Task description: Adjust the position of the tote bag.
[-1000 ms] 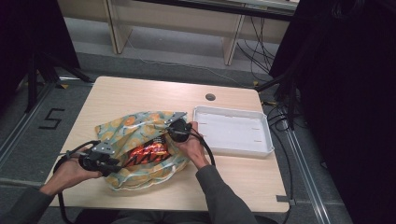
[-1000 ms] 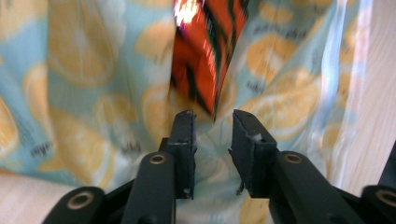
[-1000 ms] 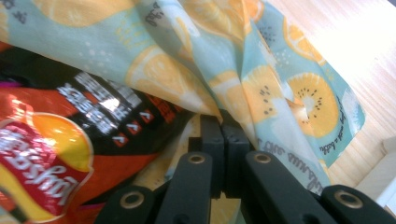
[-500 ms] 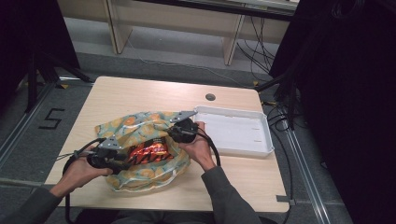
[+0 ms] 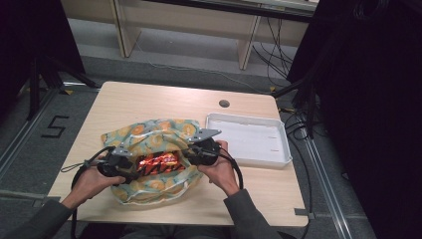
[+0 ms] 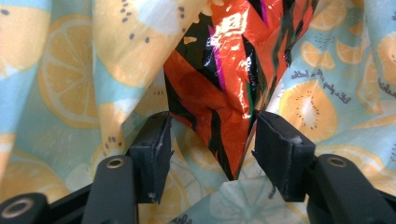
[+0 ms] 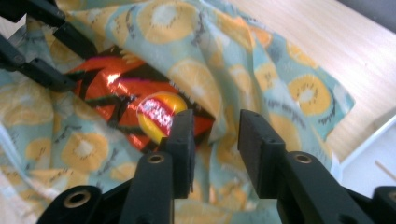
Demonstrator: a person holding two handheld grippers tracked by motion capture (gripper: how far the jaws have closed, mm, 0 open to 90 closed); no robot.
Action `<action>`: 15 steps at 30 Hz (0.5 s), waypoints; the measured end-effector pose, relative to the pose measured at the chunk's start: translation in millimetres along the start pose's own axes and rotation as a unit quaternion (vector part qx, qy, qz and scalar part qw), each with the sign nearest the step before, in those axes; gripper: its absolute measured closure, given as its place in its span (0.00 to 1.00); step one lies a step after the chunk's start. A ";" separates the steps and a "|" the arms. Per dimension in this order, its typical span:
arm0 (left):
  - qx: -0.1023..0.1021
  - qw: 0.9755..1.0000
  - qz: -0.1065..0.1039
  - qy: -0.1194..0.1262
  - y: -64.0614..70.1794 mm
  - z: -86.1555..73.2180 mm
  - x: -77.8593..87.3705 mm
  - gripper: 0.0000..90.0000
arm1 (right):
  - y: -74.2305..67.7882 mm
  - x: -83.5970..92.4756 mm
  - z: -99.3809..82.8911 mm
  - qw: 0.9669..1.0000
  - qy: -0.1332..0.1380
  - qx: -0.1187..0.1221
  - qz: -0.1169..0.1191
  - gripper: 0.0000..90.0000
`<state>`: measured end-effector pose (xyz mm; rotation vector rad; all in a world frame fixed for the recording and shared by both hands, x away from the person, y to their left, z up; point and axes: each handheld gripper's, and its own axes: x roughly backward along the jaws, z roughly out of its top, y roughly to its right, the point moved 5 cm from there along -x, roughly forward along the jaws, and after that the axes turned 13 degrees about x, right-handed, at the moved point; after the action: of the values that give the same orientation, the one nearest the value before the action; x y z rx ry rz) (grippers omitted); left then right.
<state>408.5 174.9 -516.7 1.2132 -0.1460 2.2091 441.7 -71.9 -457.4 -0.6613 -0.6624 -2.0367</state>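
A cloth bag printed with orange slices lies on the wooden table, with a shiny red and black snack packet in its mouth. My left gripper is at the packet's left end. In the left gripper view it is open, with the packet's lower corner between its jaws. My right gripper is at the packet's right end. In the right gripper view it is open over a fold of the bag, beside the packet.
A white rectangular tray sits right of the bag, near my right hand. A round cable hole is at the table's far side. The other gripper shows at the top left of the right gripper view.
My left gripper has moved right, up to the packet's end. The right gripper has come slightly nearer and lower over the bag's edge.
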 end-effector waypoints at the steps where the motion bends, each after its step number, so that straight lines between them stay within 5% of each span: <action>1: -0.001 1.000 -0.001 -0.001 0.5 -0.3 -0.4 0.50 | 0.0 0.0 0.0 1.000 0.000 0.000 0.000 0.73; 5: 0.000 1.000 0.005 0.003 1.7 -1.7 -4.8 0.47 | -2.6 9.8 -8.8 1.000 0.006 0.018 0.009 0.69; 9: 0.005 1.000 0.002 -0.007 -0.7 -2.7 -5.7 0.45 | -4.8 15.4 -13.6 1.000 0.004 -0.003 -0.006 0.68; 10: 0.033 0.999 -0.009 0.006 0.7 -1.3 -7.6 0.43 | -5.3 19.9 -16.8 1.000 -0.001 -0.002 0.004 0.68; 15: 0.028 1.000 -0.003 0.006 1.5 0.7 -8.8 0.41 | -6.7 19.5 -22.8 1.000 0.000 -0.013 -0.009 0.67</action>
<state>411.7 169.4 -523.0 1.2285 -0.0754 2.2275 422.0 -95.0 -462.1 -0.6724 -0.6432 -2.0648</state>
